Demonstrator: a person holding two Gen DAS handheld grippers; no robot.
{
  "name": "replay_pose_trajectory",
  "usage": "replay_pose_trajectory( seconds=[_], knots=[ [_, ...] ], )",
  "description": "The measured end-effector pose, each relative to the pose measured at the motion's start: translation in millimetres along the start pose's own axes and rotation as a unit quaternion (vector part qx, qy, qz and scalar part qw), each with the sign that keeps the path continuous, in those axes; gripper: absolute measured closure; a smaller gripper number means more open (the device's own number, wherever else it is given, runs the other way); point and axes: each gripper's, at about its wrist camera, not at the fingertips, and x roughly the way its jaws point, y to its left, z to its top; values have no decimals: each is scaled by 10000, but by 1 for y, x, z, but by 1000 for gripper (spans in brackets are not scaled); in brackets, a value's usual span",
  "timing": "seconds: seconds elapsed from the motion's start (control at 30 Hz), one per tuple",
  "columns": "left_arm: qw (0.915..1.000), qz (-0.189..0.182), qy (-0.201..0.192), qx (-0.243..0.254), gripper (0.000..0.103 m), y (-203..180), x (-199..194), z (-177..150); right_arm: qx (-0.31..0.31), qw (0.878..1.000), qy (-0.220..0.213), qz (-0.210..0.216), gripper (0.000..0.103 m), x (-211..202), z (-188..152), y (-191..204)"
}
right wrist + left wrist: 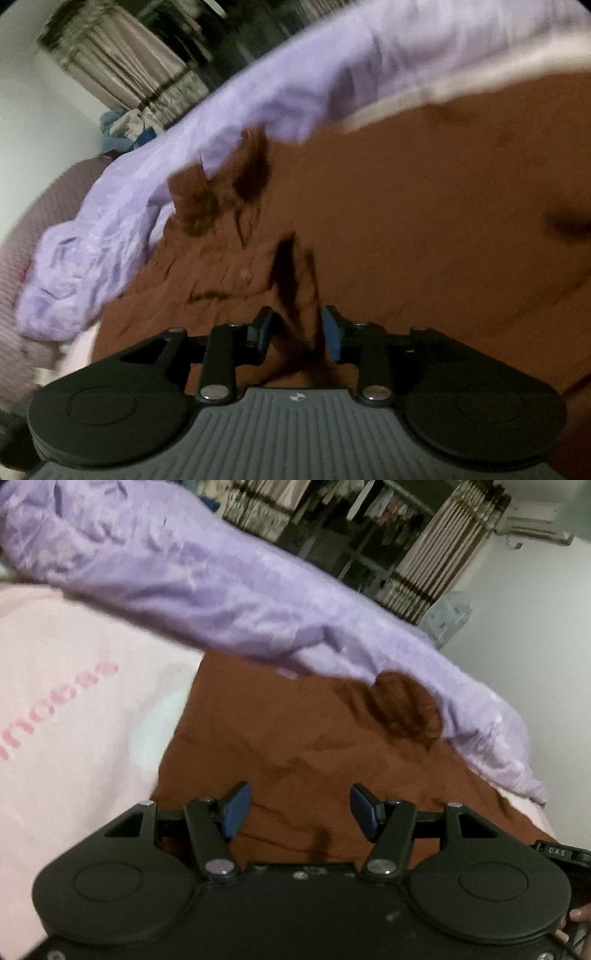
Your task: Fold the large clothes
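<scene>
I see a bed covered by a pale pink sheet (66,738) that fills the left side of the left wrist view, with blurred pink lettering on it. A brown garment (295,746) lies spread on this sheet across the lower centre. A crumpled lilac cloth (207,587) runs diagonally from upper left to lower right, lying along the garment's far edge. In the right wrist view, a mauve knitted cover (33,236) shows at the left edge, beside the lilac cloth (155,184) and brown garment (424,206).

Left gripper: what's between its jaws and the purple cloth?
Only brown garment: left wrist view shows it spanning from the open left gripper up to the purple cloth.
</scene>
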Motion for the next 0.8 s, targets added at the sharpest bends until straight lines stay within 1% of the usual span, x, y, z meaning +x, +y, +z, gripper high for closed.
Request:
replay_pose_trajectory(
  seconds=[0.03, 0.1, 0.17, 0.23, 0.33, 0.4, 0.43, 0.53, 0.57, 0.6, 0.67, 0.7, 0.73, 0.8],
  knots=[
    [9999, 30, -93, 82, 42, -4, -5, 3, -195, 9997, -173, 5, 63, -8, 1, 7],
    [9993, 146, -209, 289, 42, -11, -10, 6, -500, 9978, -377, 194, 64, -18, 2, 22],
    [9982, 309, -186, 480, 42, -14, -8, 5, -693, 9963, -346, 383, 64, -18, 0, 33],
    [9975, 438, -63, 555, 42, -13, -1, -1, -829, 9956, -214, 390, 65, -3, -1, 42],
    [9966, 581, 191, 544, 42, -4, 15, -12, -805, 9967, -6, 133, 66, 17, -7, 38],
    [9967, 557, 225, 540, 42, 1, 23, -19, -671, 9976, 171, -21, 68, 29, -11, 27],
    [9966, 551, 190, 575, 42, 2, 24, -20, -596, 9981, 182, 8, 70, 32, -13, 22],
    [9957, 624, 178, 668, 42, -5, 20, -18, -403, 9989, 160, 181, 69, 14, -7, 11],
    [9956, 621, 173, 680, 42, -8, 17, -16, -273, 9992, 124, 246, 68, 3, -2, 5],
    [9957, 599, 167, 681, 42, -10, 12, -15, -144, 9993, 57, 341, 65, -8, 1, -2],
    [9957, 568, 118, 725, 42, -17, 1, -14, 77, 9985, -192, 514, 55, -40, 11, -28],
    [9953, 561, 92, 780, 41, -19, -3, -14, 230, 9980, -357, 478, 46, -59, 18, -48],
    [9948, 564, 69, 850, 41, -22, -8, -16, 398, 9971, -542, 362, 43, -77, 25, -70],
    [9934, 581, 33, 983, 41, -26, -16, -20, 700, 9934, -903, 35, 43, -108, 37, -115]
  ],
)
